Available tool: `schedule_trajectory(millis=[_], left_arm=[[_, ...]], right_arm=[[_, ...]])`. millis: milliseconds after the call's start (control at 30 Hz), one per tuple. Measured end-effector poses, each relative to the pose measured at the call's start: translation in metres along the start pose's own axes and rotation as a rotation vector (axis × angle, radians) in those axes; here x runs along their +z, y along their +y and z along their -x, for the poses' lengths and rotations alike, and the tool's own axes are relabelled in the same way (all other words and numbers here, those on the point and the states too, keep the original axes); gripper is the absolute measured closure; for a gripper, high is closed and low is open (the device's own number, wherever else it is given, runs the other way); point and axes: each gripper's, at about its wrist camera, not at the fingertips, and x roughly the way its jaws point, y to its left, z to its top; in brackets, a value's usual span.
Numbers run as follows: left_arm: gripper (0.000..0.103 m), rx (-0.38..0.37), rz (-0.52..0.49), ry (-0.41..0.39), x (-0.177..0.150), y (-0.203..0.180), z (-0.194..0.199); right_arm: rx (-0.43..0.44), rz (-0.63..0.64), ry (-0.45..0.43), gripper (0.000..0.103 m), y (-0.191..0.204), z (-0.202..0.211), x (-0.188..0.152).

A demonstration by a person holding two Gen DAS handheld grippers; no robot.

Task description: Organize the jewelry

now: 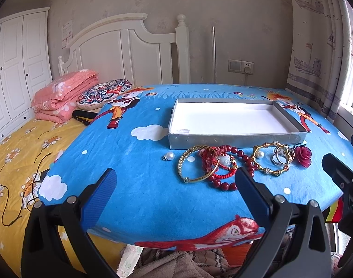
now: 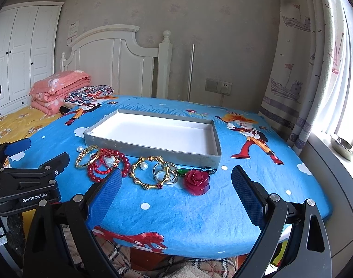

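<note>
A shallow grey box (image 1: 234, 140) (image 2: 151, 149) with a white, empty inside sits on the blue cartoon tablecloth. In front of it lies a row of jewelry: a loose pearl (image 1: 169, 155) (image 2: 80, 149), a gold bangle (image 1: 197, 165) (image 2: 86, 158), red bead and cord bracelets (image 1: 225, 169) (image 2: 107, 164), a gold link bracelet (image 1: 270, 159) (image 2: 151, 172), silver rings (image 1: 279, 156) (image 2: 166, 172) and a red rose pendant (image 1: 302, 156) (image 2: 197, 181). My left gripper (image 1: 175, 195) is open, low over the cloth before the bangle. My right gripper (image 2: 176, 193) is open before the rose.
The table (image 1: 153, 197) stands beside a bed with a yellow quilt (image 1: 19, 153), a folded pink blanket (image 1: 60, 97) and a patterned cushion (image 1: 104, 91). A curtain (image 2: 315, 69) and window sill are on the right. A metal bowl (image 2: 344, 147) sits on the sill.
</note>
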Motion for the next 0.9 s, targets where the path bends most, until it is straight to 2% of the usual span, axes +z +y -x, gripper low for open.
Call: schedule_trajectory(millis=[133,467,600,900], left_arm=[[0.004,0.0,0.0,-0.001,-0.0007,0.0001,0.0003],[0.004,0.001,-0.003,-0.006,-0.0009,0.0001,0.0012],[0.004,-0.001,-0.003,-0.005,-0.0006,0.0,0.0012],[0.004,-0.04,-0.007,-0.022,-0.0015,-0.0009,0.0065]], right_arm=[[0.013,-0.009,-0.021,0.014,-0.0004,0.0027,0.0003],[-0.008,-0.003,0.008,0.014,-0.0032,-0.0005,-0.0013],[-0.013,-0.013,-0.022,0.014,-0.004,0.0009,-0.0018],[-0.019,-0.014,-0.029,0.014,-0.0053,0.0006,-0.002]])
